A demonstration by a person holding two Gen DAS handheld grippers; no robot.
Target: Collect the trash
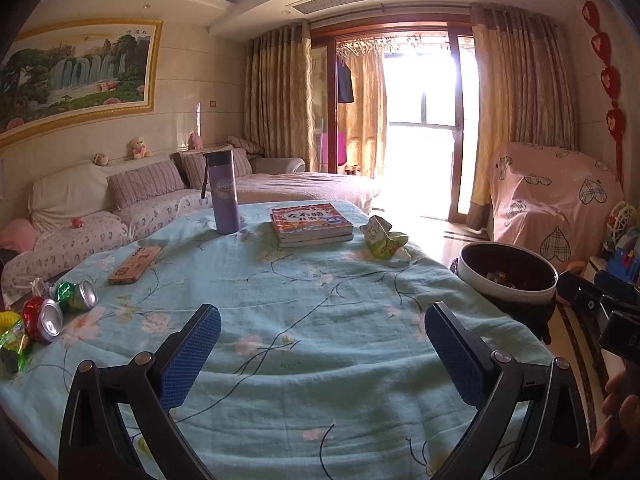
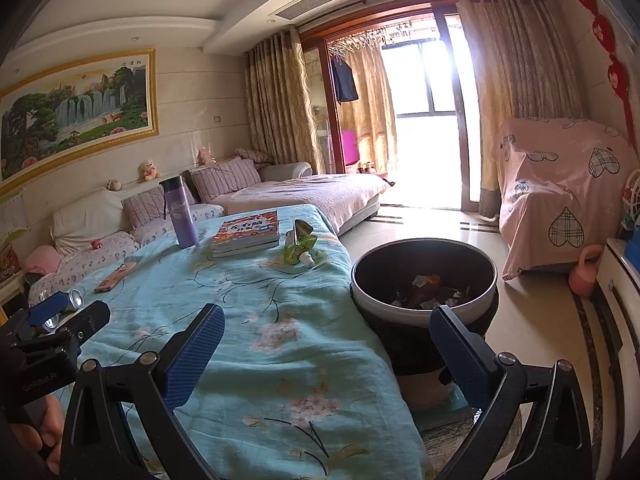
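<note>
Table, blue floral cloth [image 1: 304, 320]; trash lying in 2 places. Item 1: crumpled green carton [image 1: 382, 238], sitting at the far right edge beside the books [image 1: 310, 224], bin [image 2: 424, 280] standing just below that side. Item 2: 2 crushed cans [image 1: 60, 306] and wrappers [image 1: 14, 340], lying at the left edge. Left gripper [image 1: 320, 344] hovering over bare cloth, fingers spread wide, holding nothing; cans lying left of it, nearer this hand. Right gripper [image 2: 326, 348] likewise gaping, empty, pointing between cloth edge and bin; carton lying ahead, likely its pick.
</note>
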